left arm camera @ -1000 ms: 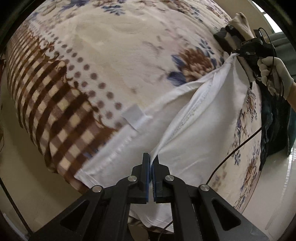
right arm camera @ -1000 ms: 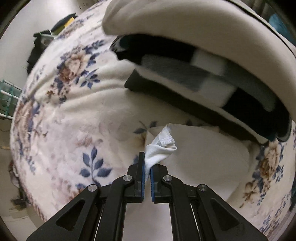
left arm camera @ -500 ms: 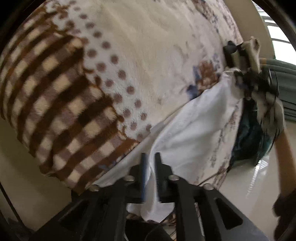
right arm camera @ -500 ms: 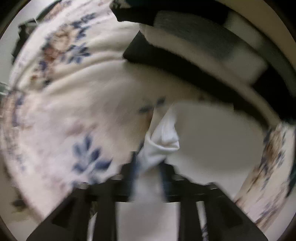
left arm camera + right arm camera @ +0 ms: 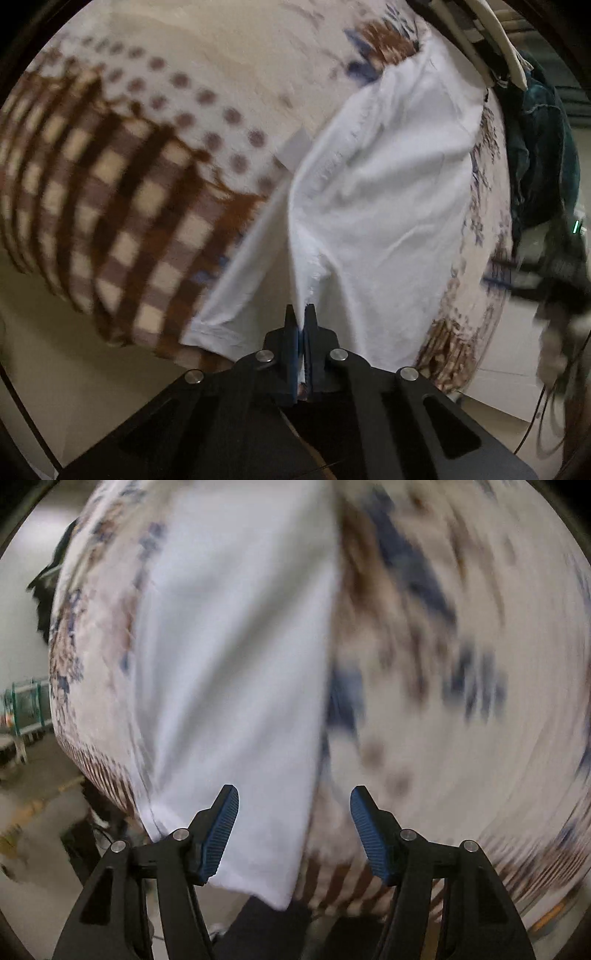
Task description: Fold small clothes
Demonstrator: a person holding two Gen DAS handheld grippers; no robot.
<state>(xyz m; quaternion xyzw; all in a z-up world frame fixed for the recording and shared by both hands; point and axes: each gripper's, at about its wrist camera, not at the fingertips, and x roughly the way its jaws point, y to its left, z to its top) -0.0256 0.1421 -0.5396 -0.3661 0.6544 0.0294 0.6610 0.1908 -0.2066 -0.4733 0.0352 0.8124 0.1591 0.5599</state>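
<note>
- Left wrist view: a bed [image 5: 229, 55] under a floral and brown-check blanket [image 5: 110, 192] fills the frame, and the white garment [image 5: 388, 206] lies on it near the edge, one half laid over the other along a lengthwise crease.
- Judged from that, the step in hand is the lengthwise fold, with one end already let go.
- Left gripper [image 5: 300, 314] is clamped on a ridge of the white cloth at its near end (the fabric rises to a peak between the pads).
- Right gripper [image 5: 294, 812] has its jaws opening, nothing pinched; the garment's edge lies below and between the fingers [image 5: 221, 830].
- Next move likely calls for the right gripper to find a fresh corner while the left sets its end down flat.
</note>
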